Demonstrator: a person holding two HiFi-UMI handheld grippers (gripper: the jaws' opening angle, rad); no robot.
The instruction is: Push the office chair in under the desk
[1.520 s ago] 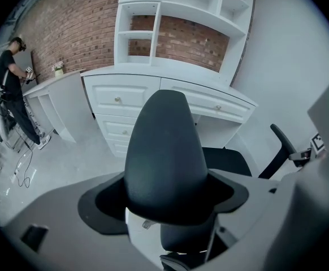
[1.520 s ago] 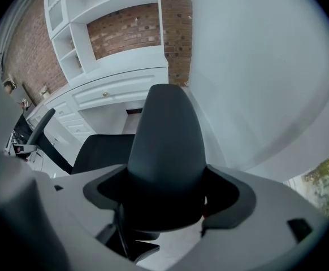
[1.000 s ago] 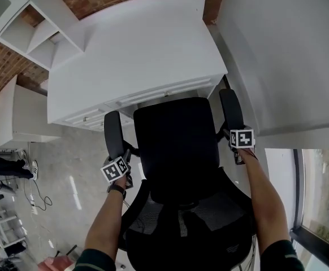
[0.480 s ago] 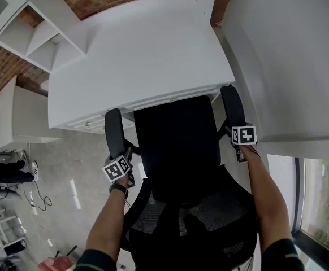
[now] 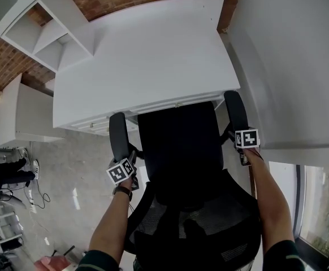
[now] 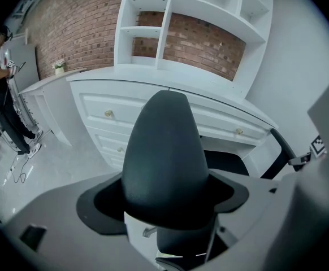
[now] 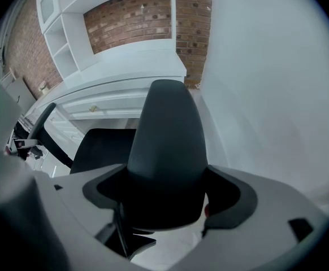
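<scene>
- Head view: the chair lies dead ahead of both tools. Its seat front is tucked beneath the counter edge and its backrest is out towards the person. The left tool is at the rear of the left armrest and the right tool at the rear of the right armrest, neither hand clearly nearer.
- Left gripper view: the jaws are narrow and clamped round the left armrest. Its long axis points straight at the drawers.
- Right gripper view: same story here, jaws closed on the right armrest, aimed at the counter. The wall runs close on the right, so I'd judge the push goes straight forward.
</scene>
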